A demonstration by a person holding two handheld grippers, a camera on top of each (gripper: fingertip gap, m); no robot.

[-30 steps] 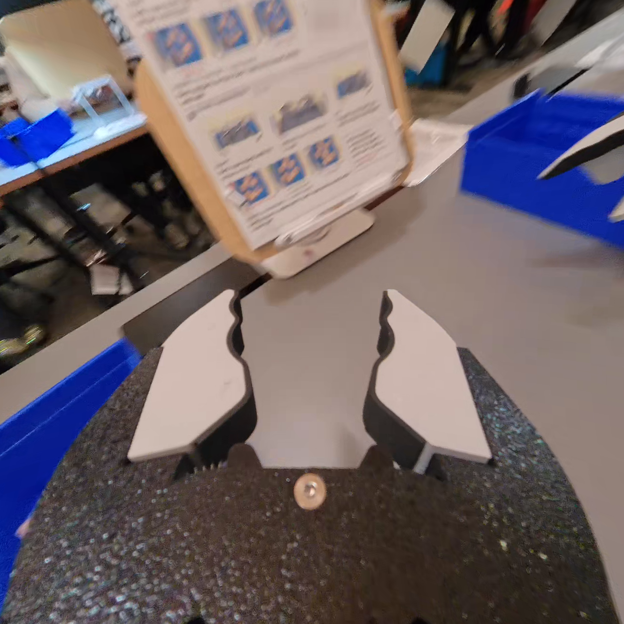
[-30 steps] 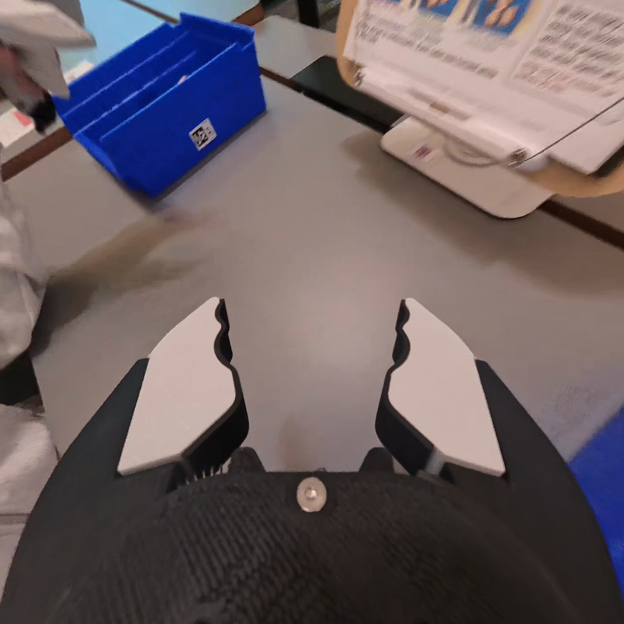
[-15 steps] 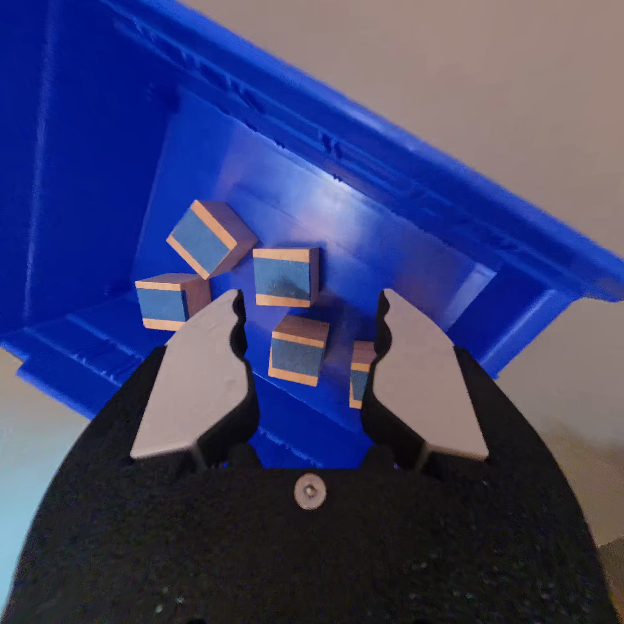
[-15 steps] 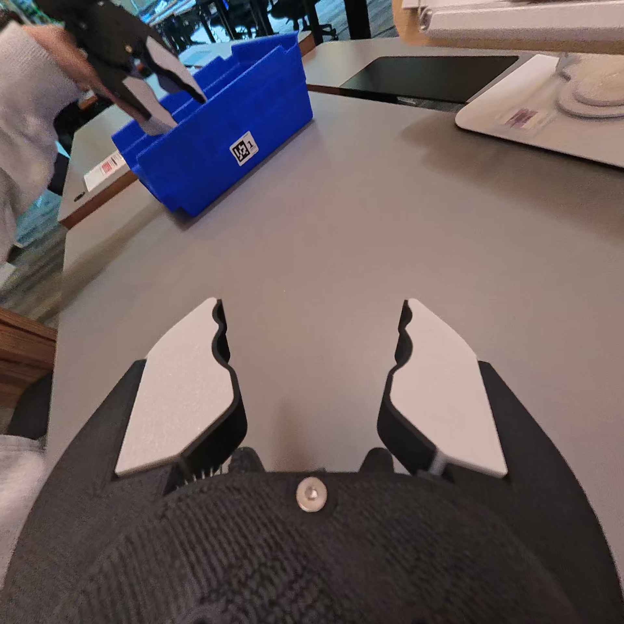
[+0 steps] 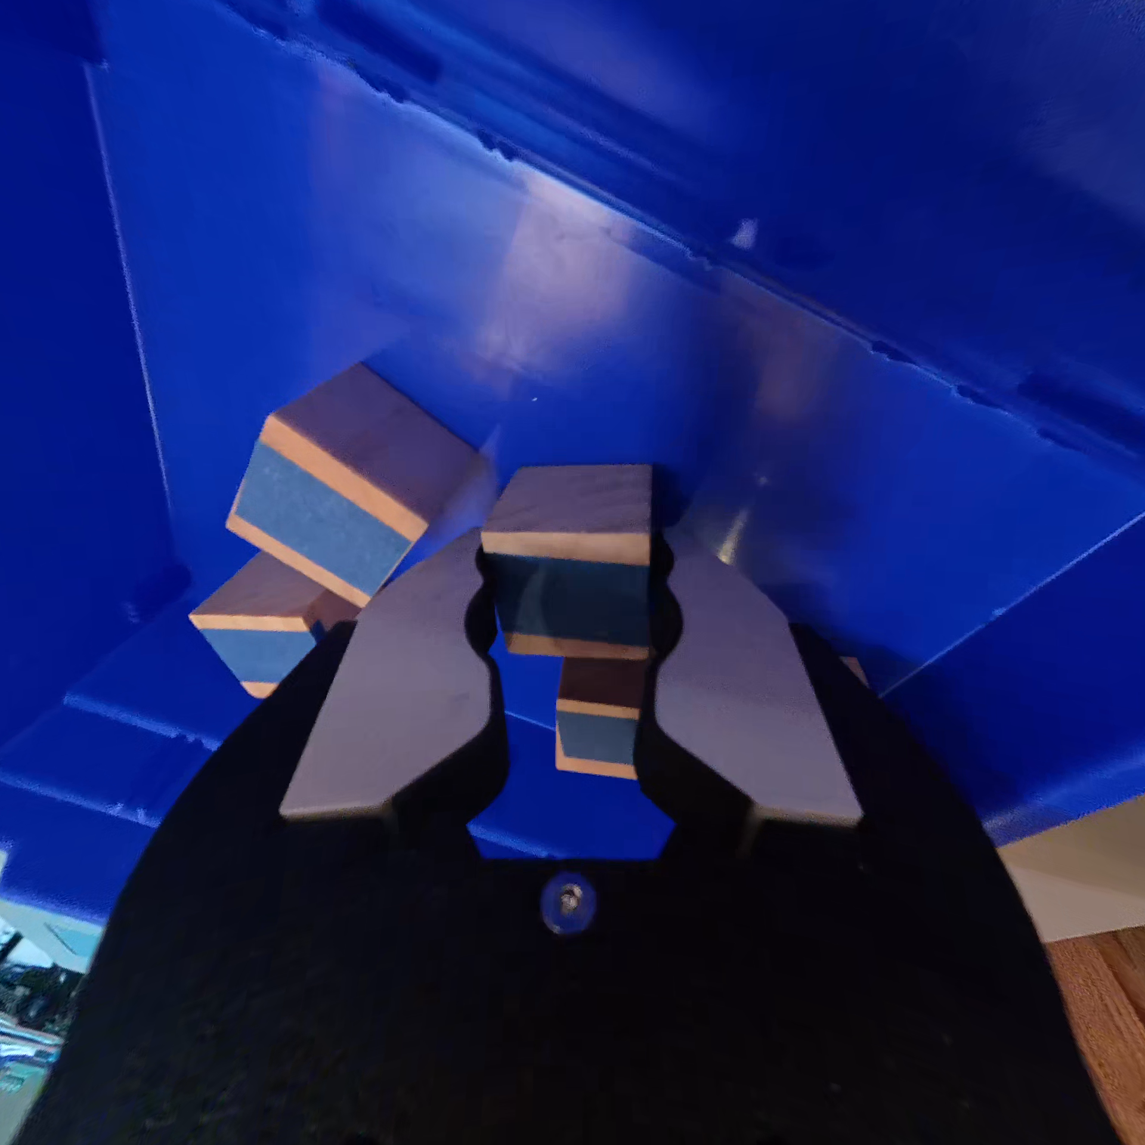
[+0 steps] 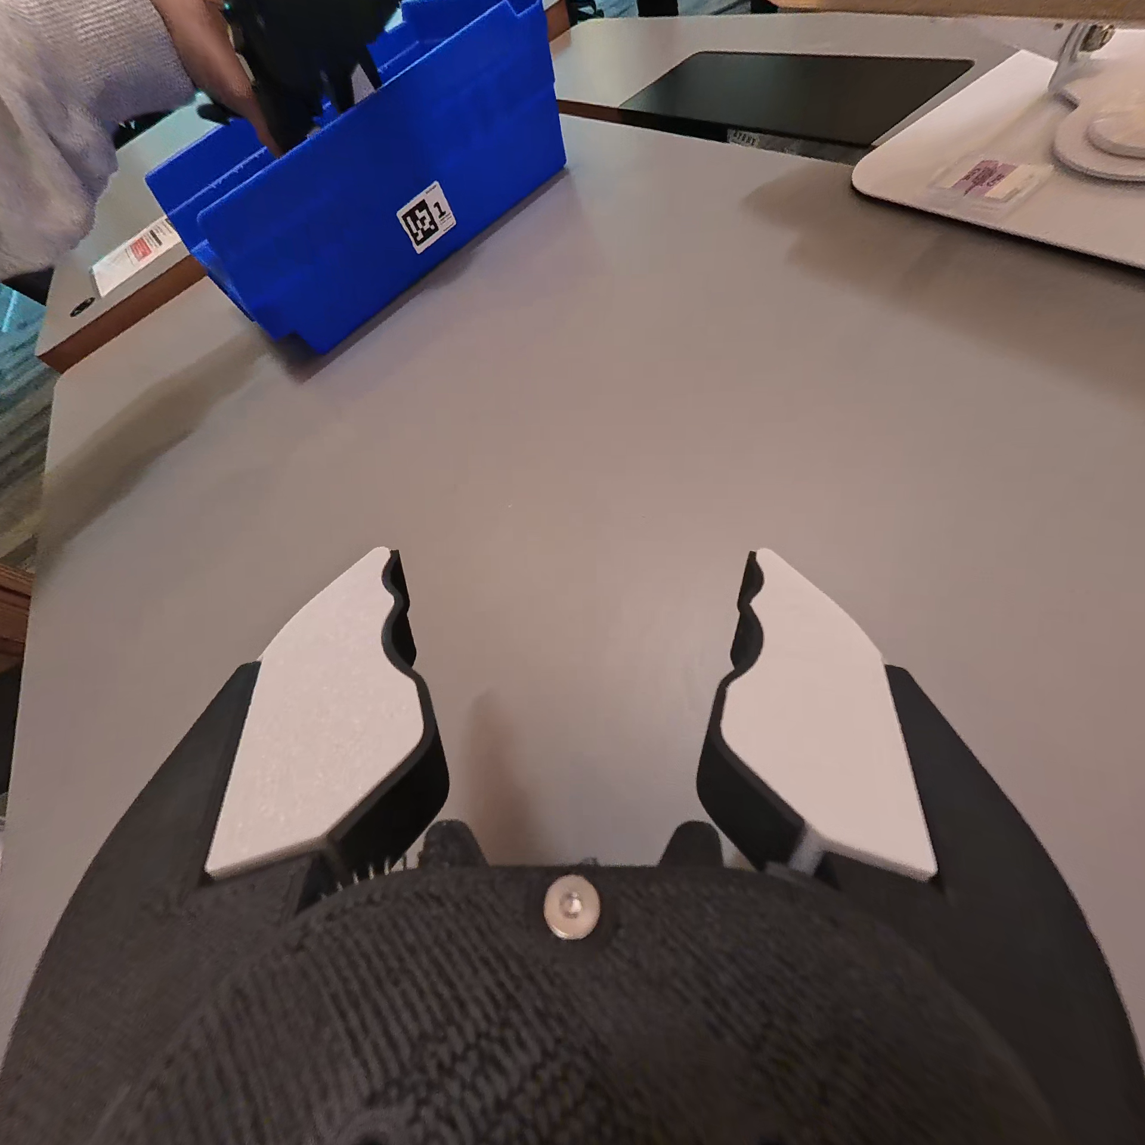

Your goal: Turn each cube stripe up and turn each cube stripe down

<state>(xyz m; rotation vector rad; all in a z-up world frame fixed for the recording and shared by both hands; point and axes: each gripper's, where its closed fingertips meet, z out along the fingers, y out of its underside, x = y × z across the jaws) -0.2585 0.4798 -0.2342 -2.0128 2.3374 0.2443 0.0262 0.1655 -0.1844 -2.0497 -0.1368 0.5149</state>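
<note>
In the left wrist view, several wooden cubes with a blue stripe lie inside a blue bin (image 5: 619, 279). My left gripper (image 5: 567, 557) is down in the bin, its two fingers pressed against both sides of one cube (image 5: 570, 595), whose stripe faces the camera. Other cubes lie at the left (image 5: 334, 495), lower left (image 5: 254, 638), and just below the held one (image 5: 598, 731). In the right wrist view, my right gripper (image 6: 573, 557) is open and empty above the grey table (image 6: 588, 403). The bin (image 6: 372, 204) stands at the far left there, with the left gripper (image 6: 303, 62) reaching into it.
A person's grey sleeve (image 6: 74, 93) is at the top left of the right wrist view. A white stand base (image 6: 1022, 173) sits at the far right and a black pad (image 6: 793, 87) behind it. The table's left edge (image 6: 43, 434) is near the bin.
My left gripper swung from the document stand down into the bin and closed its fingers on a cube. My right gripper stayed open and tilted lower over the table.
</note>
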